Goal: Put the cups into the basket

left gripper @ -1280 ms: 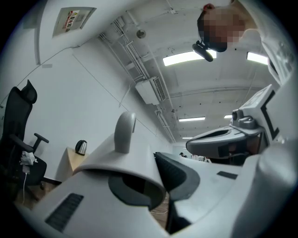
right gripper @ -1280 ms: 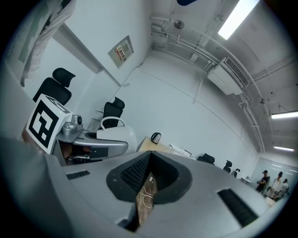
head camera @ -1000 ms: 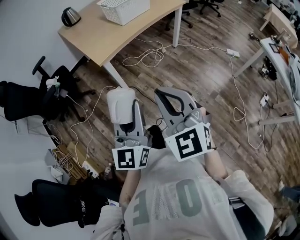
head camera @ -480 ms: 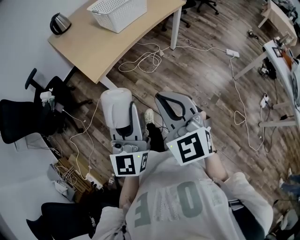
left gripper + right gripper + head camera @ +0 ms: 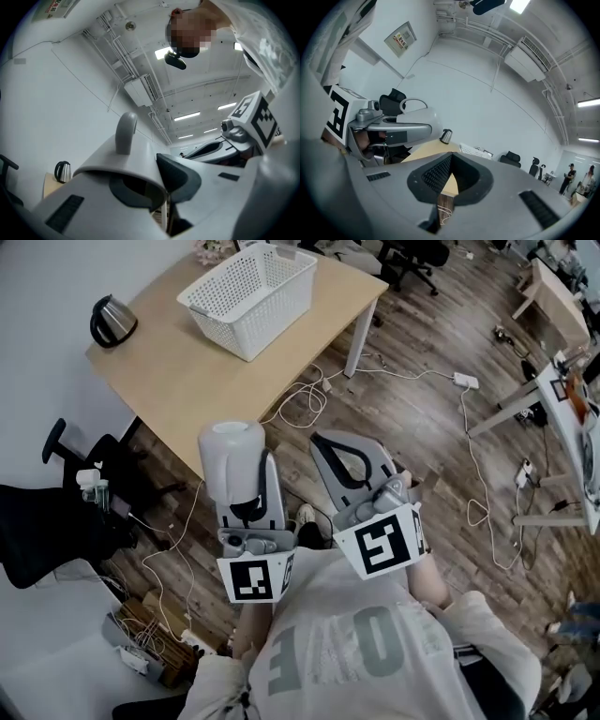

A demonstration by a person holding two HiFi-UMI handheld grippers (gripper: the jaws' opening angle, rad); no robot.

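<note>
A white cup (image 5: 234, 457) with a handle (image 5: 125, 133) is held up in front of the person's chest, and my left gripper (image 5: 246, 501) is shut on its wall. In the left gripper view the cup (image 5: 112, 164) fills the lower frame, its rim pinched between the dark pads (image 5: 180, 176). Just to the right, my right gripper (image 5: 325, 441) is shut with nothing in it, its tips meeting (image 5: 450, 159). The white mesh basket (image 5: 251, 296) stands empty on the wooden table (image 5: 178, 381) ahead, and the basket (image 5: 474, 151) shows small in the right gripper view.
A black kettle (image 5: 111, 320) sits at the table's left corner. Black office chairs (image 5: 56, 521) stand at the left. White cables (image 5: 305, 404) trail over the wood floor under and beside the table. More desks (image 5: 562, 362) line the right side.
The table and basket have slid down the head view and grown larger as the person walks toward them. Both grippers keep their pose, the cup still held in the left.
</note>
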